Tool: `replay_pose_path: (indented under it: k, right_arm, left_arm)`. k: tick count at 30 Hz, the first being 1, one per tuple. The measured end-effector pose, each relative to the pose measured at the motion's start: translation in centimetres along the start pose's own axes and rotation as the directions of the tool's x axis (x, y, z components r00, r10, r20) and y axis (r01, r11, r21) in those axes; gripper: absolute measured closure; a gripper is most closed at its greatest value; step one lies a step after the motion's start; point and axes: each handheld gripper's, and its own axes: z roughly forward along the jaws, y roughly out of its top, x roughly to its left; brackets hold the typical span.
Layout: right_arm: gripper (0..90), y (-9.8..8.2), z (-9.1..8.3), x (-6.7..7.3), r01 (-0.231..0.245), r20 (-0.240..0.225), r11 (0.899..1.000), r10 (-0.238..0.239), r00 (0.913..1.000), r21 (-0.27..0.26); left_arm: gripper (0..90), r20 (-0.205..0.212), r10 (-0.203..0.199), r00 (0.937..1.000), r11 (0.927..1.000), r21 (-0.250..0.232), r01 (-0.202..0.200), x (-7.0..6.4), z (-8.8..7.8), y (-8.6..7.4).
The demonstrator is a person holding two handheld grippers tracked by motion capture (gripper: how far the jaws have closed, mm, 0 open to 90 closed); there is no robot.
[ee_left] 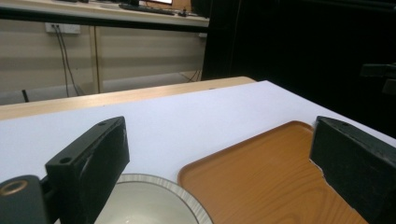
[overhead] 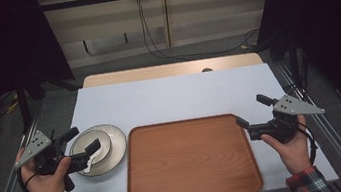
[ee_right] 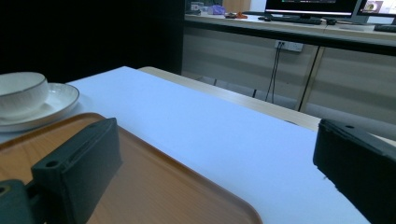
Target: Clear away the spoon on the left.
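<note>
White ceramic bowl (overhead: 90, 146) sits on its matching round plate (overhead: 115, 146) left of the wooden tray (overhead: 190, 161), wide-open, empty left gripper (overhead: 83, 140) straddling it, so I'd lower slowly and pinch the rim squarely; right gripper (overhead: 253, 111) hovers open too.

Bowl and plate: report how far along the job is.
Done: nothing visibly; the wooden rectangular tray lies bare. In hand: the left tongs hover open above the white bowl sitting on the white round plate, not gripping. The right tongs wait open by the tray's corner. Left: probably grasping and moving the dishes.
</note>
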Motion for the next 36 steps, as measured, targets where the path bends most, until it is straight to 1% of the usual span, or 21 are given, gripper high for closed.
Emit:
replay_pose_path:
  k: [2,3,5,6,8,9,10,13,14,15,16,18,19,24,26,27,30,32,34,35,36]
  right_arm:
    - [0.7,0.0,0.1,0.1,-0.005,0.001,1.000,0.005,1.0000,0.001]
    - [0.7,0.0,0.2,0.1,-0.007,-0.012,1.000,0.007,0.9999,-0.003]
    - [0.8,0.0,0.3,0.2,0.000,-0.016,1.000,0.000,0.9999,-0.007]
    - [0.8,0.0,0.3,0.2,-0.001,-0.014,1.000,0.001,0.9999,0.000]
    - [0.8,-0.1,0.4,0.1,-0.006,-0.016,1.000,0.006,0.9999,0.000]
    - [0.8,-0.1,0.4,0.1,-0.005,-0.017,1.000,0.005,0.9998,0.001]
    - [0.8,-0.1,0.4,0.1,-0.008,-0.015,1.000,0.008,0.9999,-0.001]
    - [1.0,-0.1,0.5,0.2,-0.007,-0.018,1.000,0.007,0.9998,0.001]
    - [1.0,-0.1,0.6,0.2,-0.001,-0.019,1.000,0.001,0.9998,-0.005]
    - [1.1,-0.1,0.7,0.2,0.001,-0.023,1.000,-0.001,0.9997,-0.003]
    - [1.3,-0.1,0.7,0.2,0.000,-0.026,1.000,0.000,0.9997,-0.003]
    - [1.3,-0.1,0.8,0.2,-0.003,-0.027,1.000,0.003,0.9996,0.001]
    - [1.3,-0.2,0.8,0.2,-0.006,-0.033,1.000,0.006,0.9994,0.000]
    - [1.4,-0.1,0.9,0.2,-0.004,-0.032,1.000,0.004,0.9995,-0.002]
    - [1.4,-0.1,0.9,0.2,-0.004,-0.028,1.000,0.004,0.9996,-0.001]
    - [1.4,-0.1,0.9,0.2,-0.004,-0.035,1.000,0.004,0.9994,-0.001]
    - [1.4,-0.1,0.9,0.1,-0.006,-0.023,1.000,0.006,0.9997,-0.002]
    - [1.4,-0.2,0.9,0.1,-0.007,-0.028,1.000,0.007,0.9996,-0.003]
    - [1.4,-0.1,0.9,0.2,-0.006,-0.029,1.000,0.006,0.9996,-0.002]
    - [1.5,-0.1,0.9,0.2,-0.008,-0.030,1.000,0.008,0.9995,-0.003]
    - [1.6,-0.1,0.9,0.2,-0.004,-0.029,1.000,0.004,0.9996,-0.003]
  left_arm:
    - [4.4,0.001,-0.004,1.0000,1.0000,0.003,0.004,0.0,-0.1,0.0]
    - [4.4,-0.013,0.008,0.9999,0.9998,0.021,-0.008,0.0,-0.3,0.1]
    - [4.2,-0.014,0.009,0.9999,0.9996,0.026,-0.008,0.0,-0.3,0.2]
    - [4.0,-0.032,-0.007,0.9995,0.9991,0.042,0.008,0.0,-0.4,0.2]
    - [4.0,-0.031,-0.013,0.9994,0.9982,0.059,0.015,0.0,-0.6,0.2]
    - [4.0,-0.047,-0.016,0.9988,0.9974,0.069,0.020,0.0,-0.6,0.2]
    - [3.9,-0.045,-0.024,0.9987,0.9966,0.077,0.027,0.1,-0.7,0.2]
    - [3.8,-0.050,-0.040,0.9979,0.9905,0.130,0.047,0.3,-0.9,0.1]
    - [3.8,-0.062,-0.048,0.9969,0.9867,0.152,0.057,0.3,-0.9,0.1]
    - [3.9,-0.058,-0.065,0.9962,0.9840,0.162,0.074,0.3,-0.9,0.0]
    - [4.0,-0.055,-0.073,0.9958,0.9814,0.174,0.081,0.4,-1.0,0.0]
    - [4.5,-0.074,-0.087,0.9934,0.9730,0.208,0.101,0.4,-1.1,0.0]
    - [4.5,-0.077,-0.089,0.9931,0.9706,0.217,0.104,0.5,-1.1,-0.1]
    - [5.9,-0.107,-0.111,0.9880,0.9588,0.250,0.135,0.4,-1.2,0.1]
    - [8.8,-0.121,-0.124,0.9849,0.9589,0.241,0.150,0.4,-1.3,0.3]
    - [9.4,-0.126,-0.118,0.9850,0.9588,0.244,0.146,0.4,-1.4,0.4]
    - [10.1,-0.138,-0.122,0.9829,0.9526,0.262,0.155,0.4,-1.5,0.4]
    - [13.4,-0.150,-0.112,0.9823,0.9523,0.266,0.149,0.4,-1.6,0.4]
    - [15.8,-0.158,-0.120,0.9802,0.9463,0.280,0.161,0.4,-1.6,0.4]
    - [16.6,-0.175,-0.110,0.9784,0.9429,0.293,0.158,0.3,-1.6,0.4]
    - [16.8,-0.178,-0.103,0.9786,0.9409,0.302,0.154,0.4,-1.6,0.5]
